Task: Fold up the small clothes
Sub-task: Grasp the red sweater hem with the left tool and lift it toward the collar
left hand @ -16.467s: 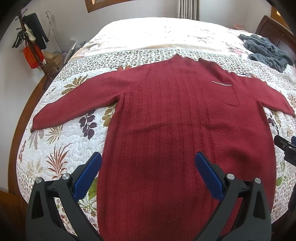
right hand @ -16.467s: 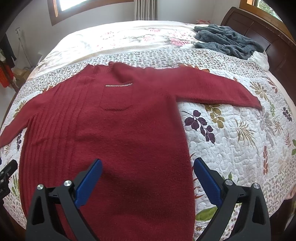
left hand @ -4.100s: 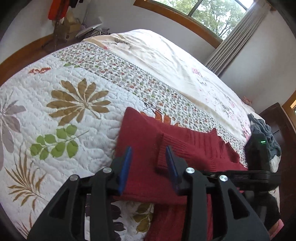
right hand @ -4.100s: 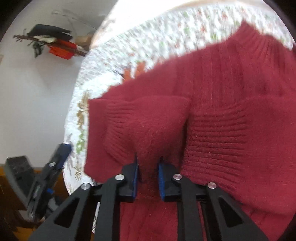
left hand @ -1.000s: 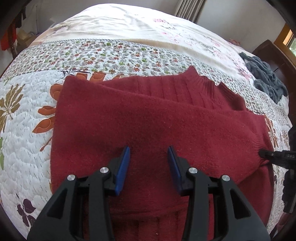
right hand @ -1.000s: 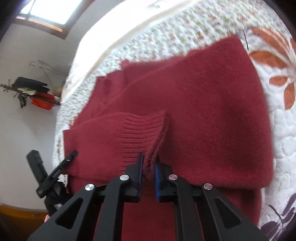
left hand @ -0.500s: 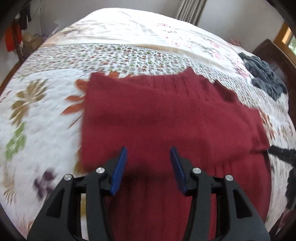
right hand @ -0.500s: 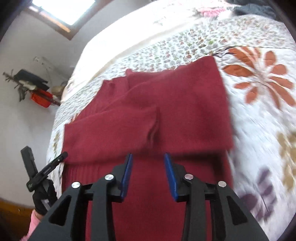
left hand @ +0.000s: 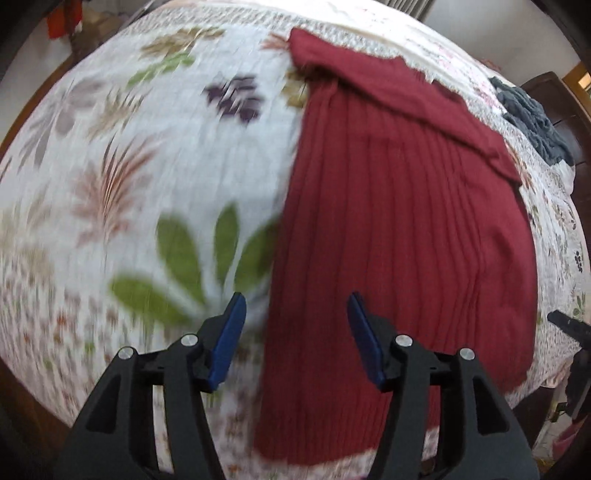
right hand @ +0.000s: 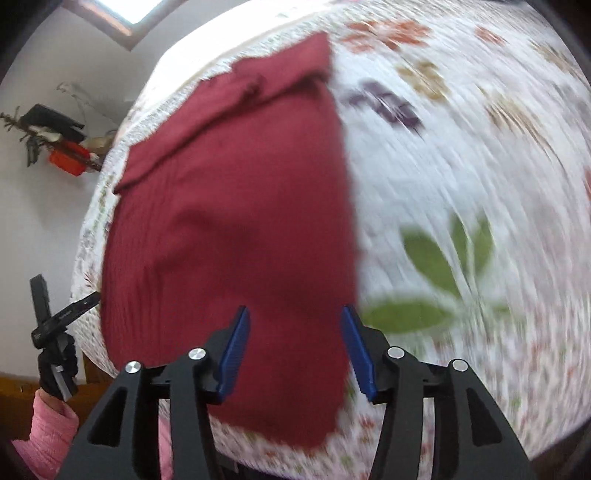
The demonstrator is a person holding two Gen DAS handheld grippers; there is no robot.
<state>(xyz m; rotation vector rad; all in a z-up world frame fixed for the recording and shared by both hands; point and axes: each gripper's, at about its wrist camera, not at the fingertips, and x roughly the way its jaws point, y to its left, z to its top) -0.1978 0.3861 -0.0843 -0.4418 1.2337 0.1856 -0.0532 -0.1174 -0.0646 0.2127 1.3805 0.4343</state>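
Soft, even daylight fills both views, with a bright window (right hand: pixel 122 14) glowing at the top left of the right wrist view. Motion blur smears the bedspread (left hand: pixel 122 177), streaking its leaf prints, strongest in the right wrist view; the red sweater (left hand: pixel 406 229) is sharper in the left view, its ribs visible. Both pairs of tongs stay crisp. Fisheye curvature bulges the bed, and dark vignetting rings the corners

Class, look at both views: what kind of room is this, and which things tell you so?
Most likely a bedroom: a bed under a floral quilt, a dark wooden headboard, and a red sweater laid out for folding.
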